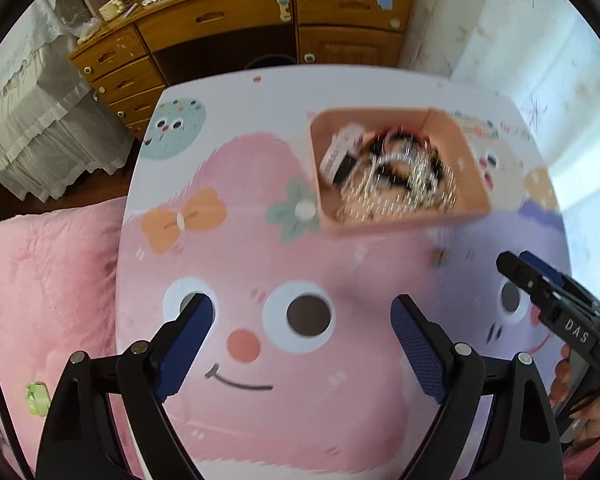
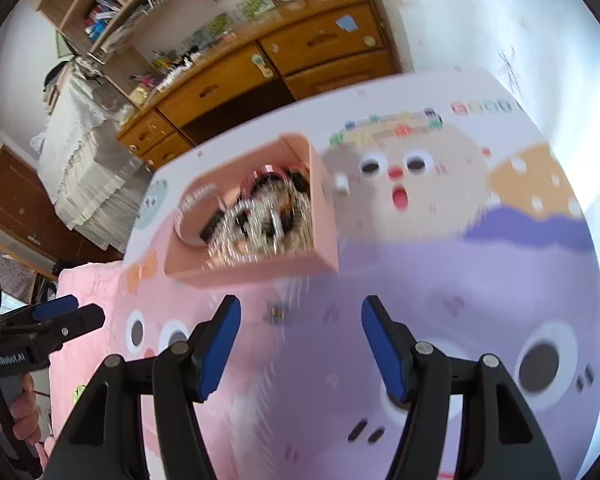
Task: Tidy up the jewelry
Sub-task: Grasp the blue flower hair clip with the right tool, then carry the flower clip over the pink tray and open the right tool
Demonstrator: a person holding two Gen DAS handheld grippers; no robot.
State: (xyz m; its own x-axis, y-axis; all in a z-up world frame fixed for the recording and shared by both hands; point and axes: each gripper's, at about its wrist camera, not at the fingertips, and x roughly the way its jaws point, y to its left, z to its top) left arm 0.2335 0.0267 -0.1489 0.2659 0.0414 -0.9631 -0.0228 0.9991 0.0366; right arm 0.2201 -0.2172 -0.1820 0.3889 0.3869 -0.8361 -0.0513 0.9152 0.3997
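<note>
A pink open box [image 1: 400, 222] stands on the cartoon-printed table [image 1: 260, 240]; it also shows in the right wrist view [image 2: 260, 272]. It holds a tangle of jewelry [image 1: 396, 172]: silver chains, dark and red bangles, a white tag. A small dark piece [image 1: 440, 257] lies on the table just in front of the box, also in the right wrist view [image 2: 276, 314]. My left gripper [image 1: 302, 320] is open and empty, well short of the box. My right gripper [image 2: 300, 320] is open and empty, just behind the small piece. Both views are motion-blurred.
A wooden dresser [image 1: 236, 28] with a cluttered top stands behind the table. A pink blanket [image 1: 48, 288] lies at the table's left. A white lace-covered bed [image 1: 32, 120] is at far left. Shelves [image 2: 112, 8] hang above.
</note>
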